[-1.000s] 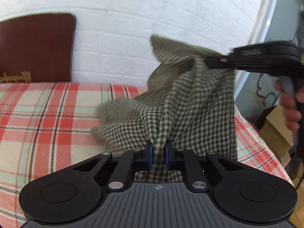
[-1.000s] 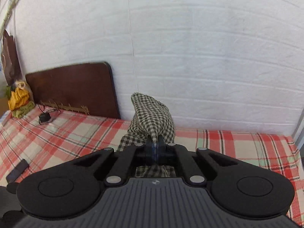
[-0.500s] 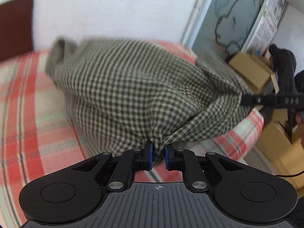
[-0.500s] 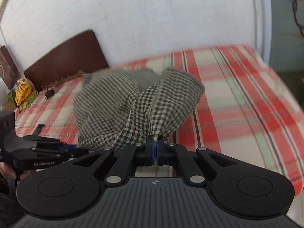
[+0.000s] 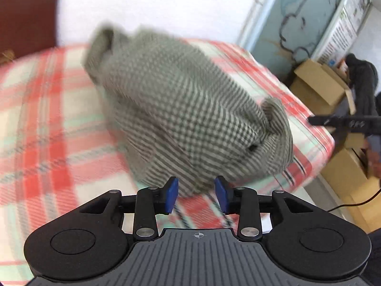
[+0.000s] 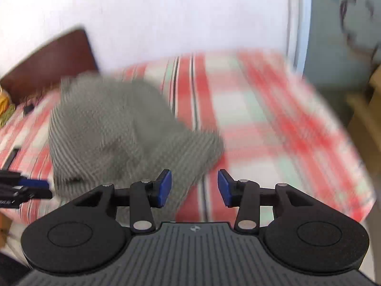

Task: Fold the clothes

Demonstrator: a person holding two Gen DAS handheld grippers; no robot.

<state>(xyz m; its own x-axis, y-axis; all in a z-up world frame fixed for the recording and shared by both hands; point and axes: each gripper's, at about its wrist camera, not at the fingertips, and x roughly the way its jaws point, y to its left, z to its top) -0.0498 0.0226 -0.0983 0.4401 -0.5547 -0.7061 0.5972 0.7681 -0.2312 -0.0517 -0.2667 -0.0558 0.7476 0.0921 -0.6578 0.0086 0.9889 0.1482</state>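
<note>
Checked grey-green garment [image 5: 185, 114] lies heaped on the red plaid bed [image 5: 47, 124]; cardboard boxes [image 5: 319, 83] stand at 3 o'clock. Left gripper [image 5: 196, 195] and right gripper [image 6: 194, 187] fingers gape wide, holding nothing. Poster writing is unreadable.

No text can be read with certainty. A white poster with green print [image 5: 350, 21] hangs at two o'clock in the left wrist view, its lines too small to make out. The black right gripper [image 5: 343, 122] at three o'clock bears pale, blurred markings.
</note>
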